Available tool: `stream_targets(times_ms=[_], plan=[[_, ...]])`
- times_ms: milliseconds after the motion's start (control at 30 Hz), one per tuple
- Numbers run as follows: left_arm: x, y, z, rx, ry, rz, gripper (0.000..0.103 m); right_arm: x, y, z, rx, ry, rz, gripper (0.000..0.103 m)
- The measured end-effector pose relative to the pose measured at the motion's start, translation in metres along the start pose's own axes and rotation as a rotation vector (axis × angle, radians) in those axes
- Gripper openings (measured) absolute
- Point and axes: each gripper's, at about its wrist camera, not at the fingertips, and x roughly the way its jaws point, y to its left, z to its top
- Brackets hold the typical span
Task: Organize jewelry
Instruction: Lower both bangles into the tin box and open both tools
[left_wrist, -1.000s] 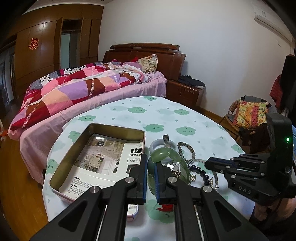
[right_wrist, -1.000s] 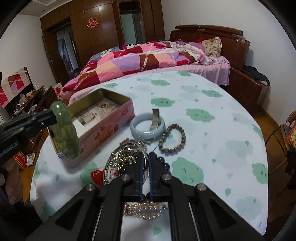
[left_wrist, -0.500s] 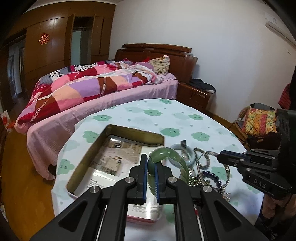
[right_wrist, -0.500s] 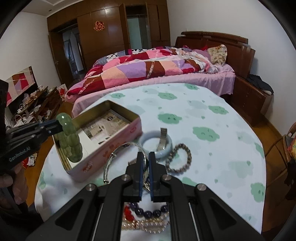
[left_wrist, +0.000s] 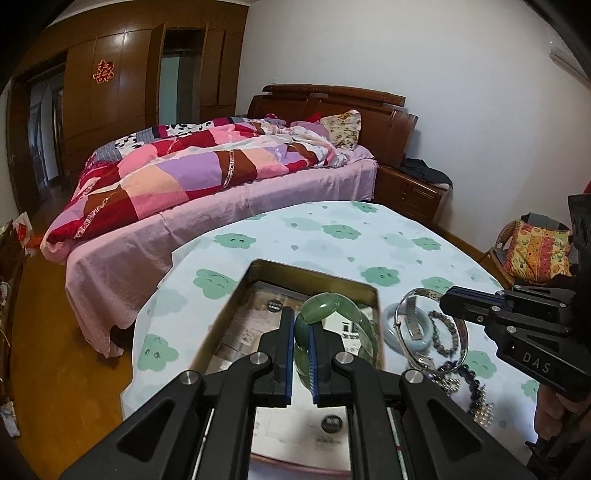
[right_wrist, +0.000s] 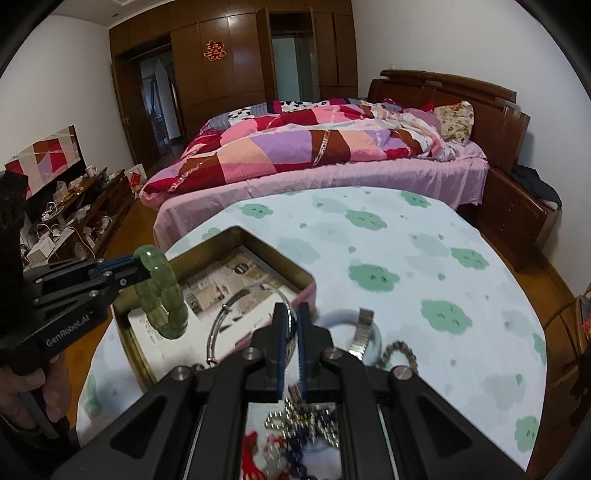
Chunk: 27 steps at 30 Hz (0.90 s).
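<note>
Gripping the green jade bangle (left_wrist: 334, 317) by one edge only, the left claw (left_wrist: 303, 332) is holding it over the open tin (left_wrist: 314, 275), and the bangle is hanging loose below the pinch; I judge it could swing, slip and crack on the metal floor if let go from this height. The right claw (right_wrist: 290, 325) is clamping a thin silver bangle (right_wrist: 236, 314) at the tin's near wall, at about 6 o'clock in its own view; that ring could snag the rim or drag the bead bracelets (right_wrist: 400, 352) still lying on the desk (right_wrist: 406, 258). The tin is holding only a printed paper sheet (right_wrist: 221, 284). A pale bangle (right_wrist: 340, 325) is resting at 5 o'clock.
</note>
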Motion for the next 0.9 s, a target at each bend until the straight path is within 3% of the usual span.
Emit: stream_targets(times_ms=[400, 900], plan=[[0.034, 0.017, 0.019, 0.018, 0.038, 0.047, 0.006, 0.040, 0.012, 0.023, 0.004, 0.026, -0.007, 0.007], [0.067, 0.027, 0.029, 0.039, 0.124, 0.063, 0.006, 0.078, 0.010, 0.023, 0.027, 0.082, -0.037, 0.007]])
